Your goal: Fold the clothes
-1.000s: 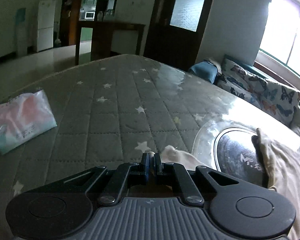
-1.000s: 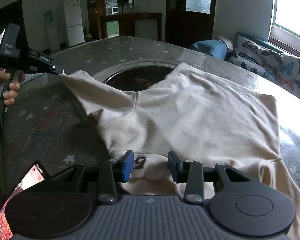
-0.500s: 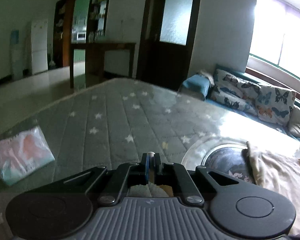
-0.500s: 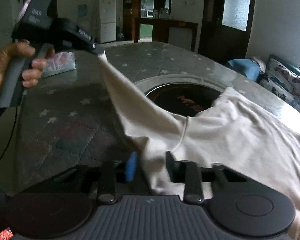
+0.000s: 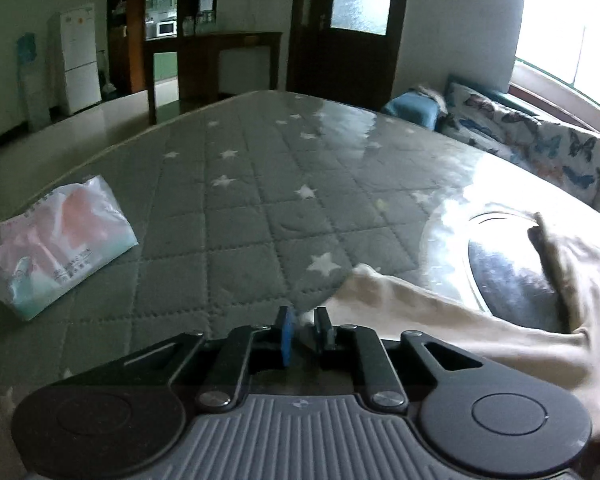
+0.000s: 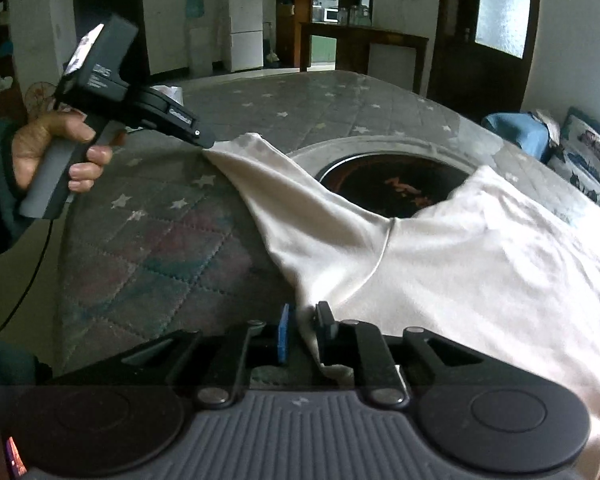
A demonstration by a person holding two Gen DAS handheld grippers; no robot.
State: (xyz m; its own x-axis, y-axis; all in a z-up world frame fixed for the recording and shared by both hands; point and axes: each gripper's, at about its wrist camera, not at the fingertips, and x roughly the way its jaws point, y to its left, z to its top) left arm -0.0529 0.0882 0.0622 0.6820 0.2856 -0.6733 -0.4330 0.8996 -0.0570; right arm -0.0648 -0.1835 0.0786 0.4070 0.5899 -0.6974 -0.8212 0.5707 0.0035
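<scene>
**A:** Where is the clothing?

**B:** A cream garment (image 6: 460, 272) lies spread on the tabletop (image 5: 260, 220), which has a grey quilted cover with white stars. It partly covers a dark round panel (image 6: 392, 184) set in the middle. One sleeve (image 6: 284, 184) stretches out toward the near left corner.

**A:** And the tongs?

**B:** The left tongs (image 6: 206, 143), held in the left hand (image 6: 48, 148), pinch the sleeve's end, lifted off the cover. The right tongs (image 6: 304, 312) pinch the garment's near edge. Both are easing open, with cloth between them.

**A:** Any writing?

**B:** "DAS" on the left tool's body. The panel's orange lettering is unreadable, as is the print on a plastic packet (image 5: 56, 240) by the left edge.
</scene>
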